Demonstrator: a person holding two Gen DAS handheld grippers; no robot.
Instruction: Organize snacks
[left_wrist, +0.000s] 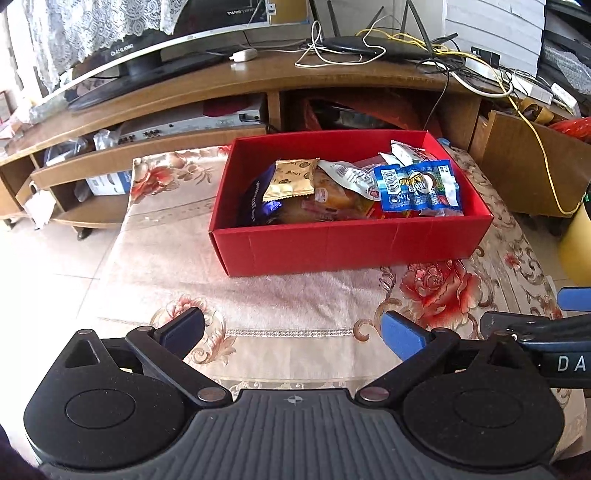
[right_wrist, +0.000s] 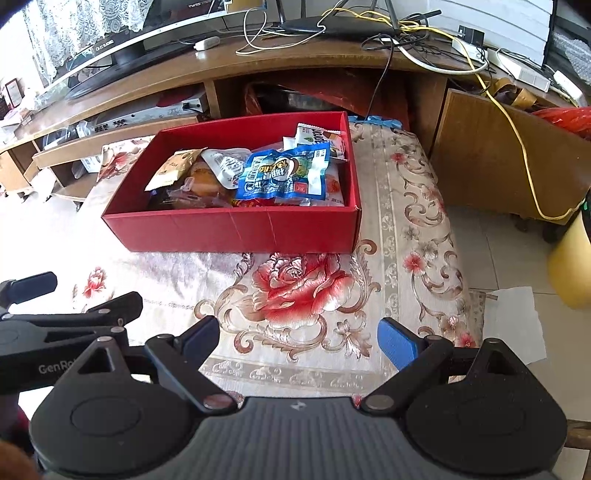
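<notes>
A red rectangular cardboard box (left_wrist: 351, 240) sits on a low bench covered w/ a pale floral cloth w/ red roses (left_wrist: 295, 295), toward the 12 o'clock side of both views. Inside it lie mixed snack packets: a blue-and-white plastic packet (left_wrist: 417, 188) at the box's 3 o'clock end, a gold foil packet (left_wrist: 291, 179) at approx. 10 o'clock, a dark purple packet (left_wrist: 255, 199) at the 9 o'clock end, and clear-wrapped orange-brown buns (left_wrist: 332, 199) near the middle. No packets lie on the cloth outside the box.

The left tool (left_wrist: 291, 334) hangs over the cloth at 6 o'clock, short of the box, jaws spread wide, nothing between them. The right tool (right_wrist: 299, 341) sits likewise above a red rose print, jaws wide apart, empty. The 2 tools are side by side; each shows at the other view's edge.

A brown wooden TV cabinet (left_wrist: 332, 81) w/ tangled cables stands behind the bench.
</notes>
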